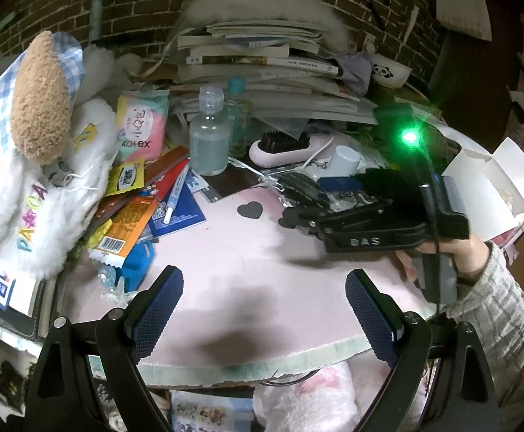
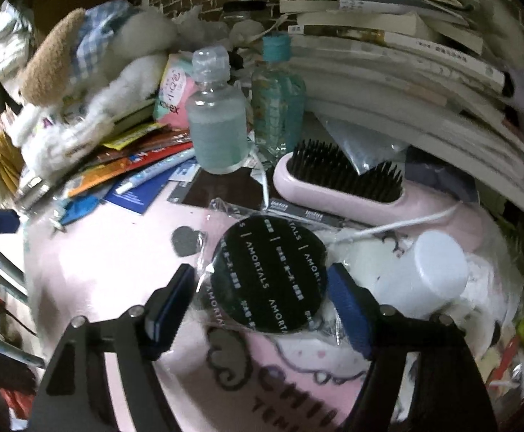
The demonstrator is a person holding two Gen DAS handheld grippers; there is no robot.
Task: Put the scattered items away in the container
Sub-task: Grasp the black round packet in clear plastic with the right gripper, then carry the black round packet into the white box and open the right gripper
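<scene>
A round black pack (image 2: pixel 269 273) in clear wrap, printed AMORTALS, lies on the pink table (image 2: pixel 111 266). My right gripper (image 2: pixel 260 277) straddles it. The right pad touches the disc's edge, while the left pad stands at the wrap's edge, a little off the disc. In the left wrist view the right gripper (image 1: pixel 298 212) reaches in from the right, held by a hand (image 1: pixel 470 252). My left gripper (image 1: pixel 262 306) hangs open over the table's front edge with nothing between its fingers. A white open box (image 1: pixel 492 180) stands at the far right.
Behind the pack stand a clear bottle (image 2: pixel 218 122) and a teal-capped bottle (image 2: pixel 278 100), with a pink hairbrush (image 2: pixel 337 187) and a white cylinder (image 2: pixel 427 273) beside them. Snack packets (image 1: pixel 129 223) and a plush toy (image 1: pixel 46 180) crowd the left. A book stack (image 1: pixel 262 64) fills the back.
</scene>
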